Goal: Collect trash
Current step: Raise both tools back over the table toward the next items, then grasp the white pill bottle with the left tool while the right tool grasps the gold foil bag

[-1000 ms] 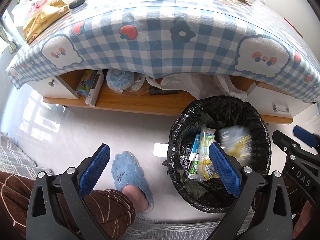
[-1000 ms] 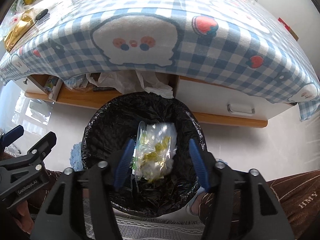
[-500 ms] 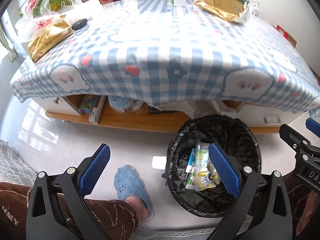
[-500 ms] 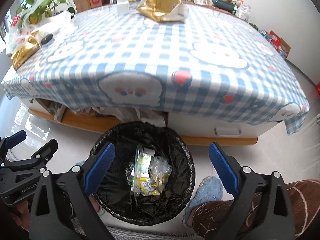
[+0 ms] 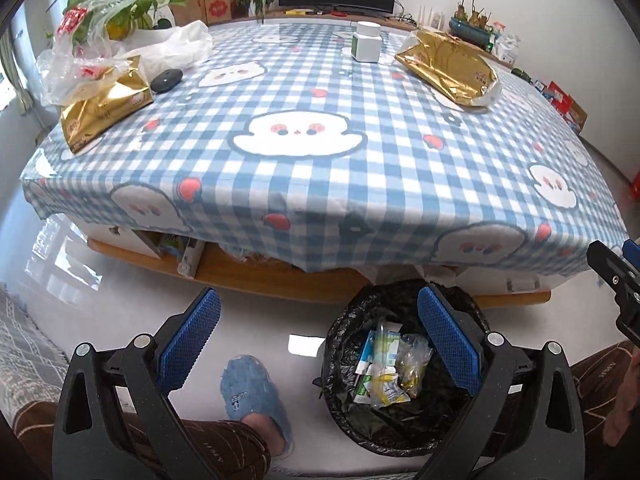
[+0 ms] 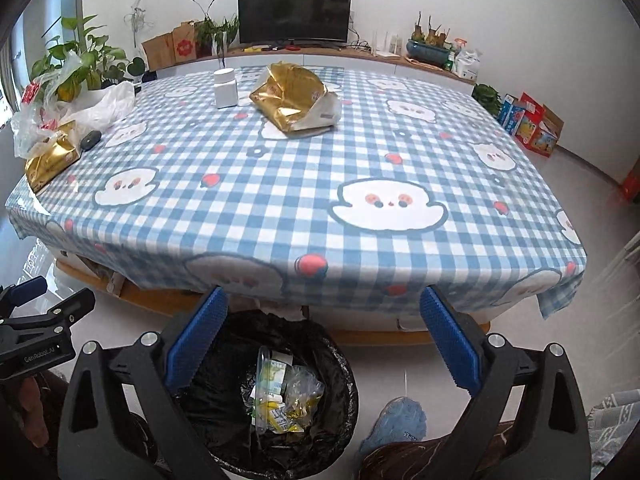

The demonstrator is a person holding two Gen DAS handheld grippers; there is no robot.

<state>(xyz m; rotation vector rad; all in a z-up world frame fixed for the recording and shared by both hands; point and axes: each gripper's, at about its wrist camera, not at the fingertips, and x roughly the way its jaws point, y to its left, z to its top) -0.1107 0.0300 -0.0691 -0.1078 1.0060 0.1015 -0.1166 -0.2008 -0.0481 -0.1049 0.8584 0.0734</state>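
From the left wrist camera we see our left gripper (image 5: 318,340) held above the floor with its blue-padded jaws spread wide and nothing between them. Below and to the right stands the black-lined trash bin (image 5: 344,408) on the pale floor, just in front of the low table; inside it lies the collected trash (image 5: 390,372), a heap of clear plastic wrap and green-and-white packets. A blue slipper (image 5: 252,392) rests on the floor just left of the bin. The blue checked tablecloth (image 5: 312,176) with its white ghost faces covers the table, and on it we see a gold foil bag (image 5: 450,66) at the far right, a second gold bag (image 5: 106,114) at the left edge beside a dark oval object (image 5: 167,80), and a small white jar (image 5: 368,41) near the far side. The tip of our right gripper (image 5: 616,276) shows at the right border. From the right wrist camera we see the right gripper (image 6: 320,340) also with its jaws spread apart and empty, hovering above the trash bin (image 6: 344,400), whose rim sits under the table's near edge. The trash (image 6: 284,400) lies at the bottom of the liner. The gold foil bag (image 6: 294,98) sits on the tablecloth (image 6: 280,200) beside the white jar (image 6: 226,88); a dark television (image 6: 295,12) stands against the far wall. The left gripper (image 6: 36,324) shows at the left border, though we cannot tell its jaw state from this view.
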